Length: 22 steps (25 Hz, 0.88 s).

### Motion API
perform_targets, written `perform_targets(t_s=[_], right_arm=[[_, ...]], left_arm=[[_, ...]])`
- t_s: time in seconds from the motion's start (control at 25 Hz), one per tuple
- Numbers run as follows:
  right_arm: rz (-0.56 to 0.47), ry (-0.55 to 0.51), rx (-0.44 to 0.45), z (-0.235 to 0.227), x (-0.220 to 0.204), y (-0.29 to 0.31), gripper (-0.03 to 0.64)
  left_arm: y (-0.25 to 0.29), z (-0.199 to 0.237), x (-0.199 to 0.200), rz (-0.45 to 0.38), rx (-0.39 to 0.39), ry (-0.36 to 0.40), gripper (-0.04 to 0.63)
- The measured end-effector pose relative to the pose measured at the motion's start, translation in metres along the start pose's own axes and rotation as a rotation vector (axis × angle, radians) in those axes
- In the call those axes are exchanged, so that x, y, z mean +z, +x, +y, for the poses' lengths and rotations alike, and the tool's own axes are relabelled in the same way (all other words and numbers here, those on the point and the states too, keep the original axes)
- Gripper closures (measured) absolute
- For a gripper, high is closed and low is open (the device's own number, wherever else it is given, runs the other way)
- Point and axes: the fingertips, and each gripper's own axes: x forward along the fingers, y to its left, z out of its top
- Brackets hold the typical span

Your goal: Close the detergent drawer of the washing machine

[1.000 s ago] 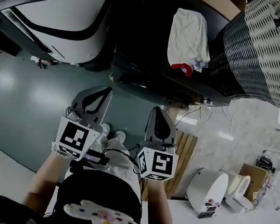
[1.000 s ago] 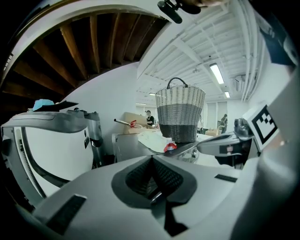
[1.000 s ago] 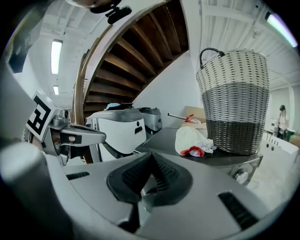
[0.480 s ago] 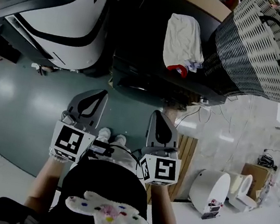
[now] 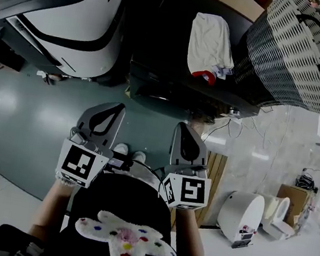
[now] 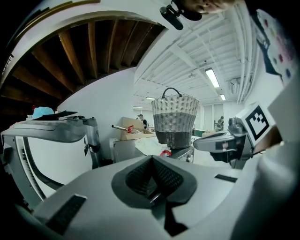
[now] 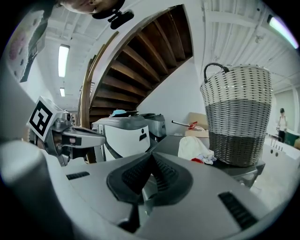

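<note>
Still clenched on nothing, the left gripper (image 5: pixel 112 111) and right gripper (image 5: pixel 187 130) have merely risen slightly, well short of the dark appliance (image 5: pixel 172 90), so closing awaits.

Glossy grey-green floor (image 5: pixel 13 101), wooden stair underside (image 7: pixel 140 51), white beamed ceiling (image 6: pixel 187 51), bright strip lights (image 6: pixel 212 78)

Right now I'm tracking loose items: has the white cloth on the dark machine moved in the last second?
No. The white cloth keeps its spot on the dark machine top, left of the wicker basket.
</note>
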Motion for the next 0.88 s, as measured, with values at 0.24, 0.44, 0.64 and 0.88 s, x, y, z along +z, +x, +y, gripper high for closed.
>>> perform_targets(t_s=[0.24,0.44,0.64,0.88], right_arm=[[0.001,-0.001,0.013,0.004,0.001,0.002,0.612],[0.002,-0.026,0.026,0.006,0.006,0.006,0.612],[-0.003,-0.030,0.027,0.005,0.008,0.006,0.612],[-0.007,-0.029,0.030,0.005,0.010,0.006,0.612]], left_arm=[[0.003,0.000,0.005,-0.018,-0.003,-0.004,0.584],[0.006,0.001,0.002,0.000,-0.008,0.004,0.584],[0.008,-0.001,0.002,-0.001,-0.012,0.004,0.584],[0.011,-0.003,0.005,-0.009,-0.021,0.014,0.584]])
